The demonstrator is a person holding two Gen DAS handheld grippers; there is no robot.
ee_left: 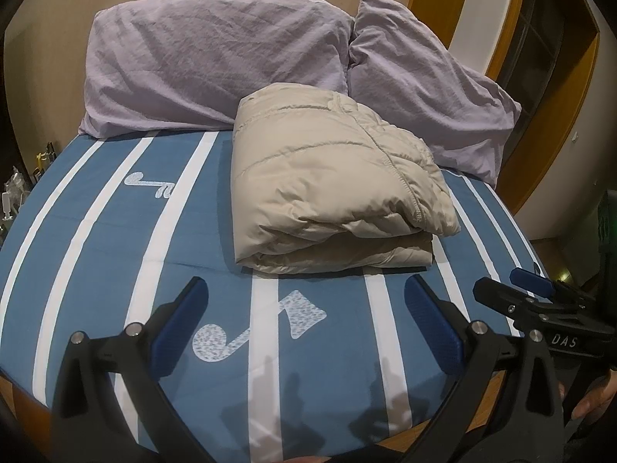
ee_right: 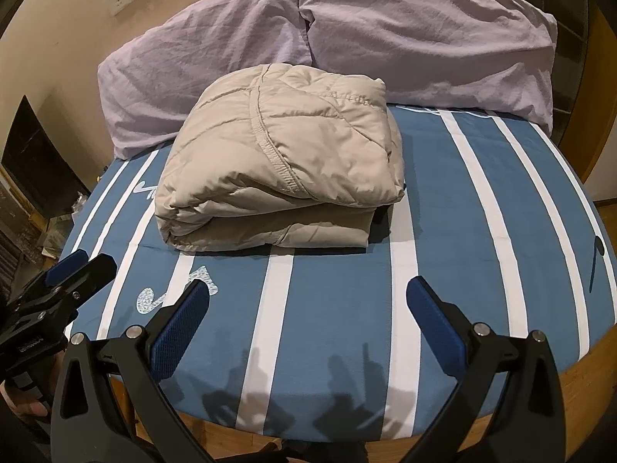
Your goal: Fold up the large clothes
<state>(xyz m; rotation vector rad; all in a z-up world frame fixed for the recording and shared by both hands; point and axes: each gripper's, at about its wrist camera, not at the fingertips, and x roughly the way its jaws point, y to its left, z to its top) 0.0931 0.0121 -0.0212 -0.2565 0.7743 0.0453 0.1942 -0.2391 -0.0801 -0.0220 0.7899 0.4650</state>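
The beige padded jacket [ee_left: 335, 189] lies folded into a compact bundle on the bed [ee_left: 96, 239], its far edge against two lilac pillows [ee_left: 216, 61]. The left hand-held gripper [ee_left: 306, 310] hangs at the near edge of the bed, jaws wide, holding nothing. The right hand-held gripper [ee_right: 308, 305] is likewise spread and empty, apart from the jacket.

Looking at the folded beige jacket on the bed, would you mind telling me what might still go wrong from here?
1. The beige puffy jacket is folded into a thick bundle and its top layer bulges; with both tools open and clear of it, it may spring open.
2. Its far edge appears to rest by the lilac pillows, so a nudge might tip the fold.
3. The left tool and right tool hover close together and could collide.
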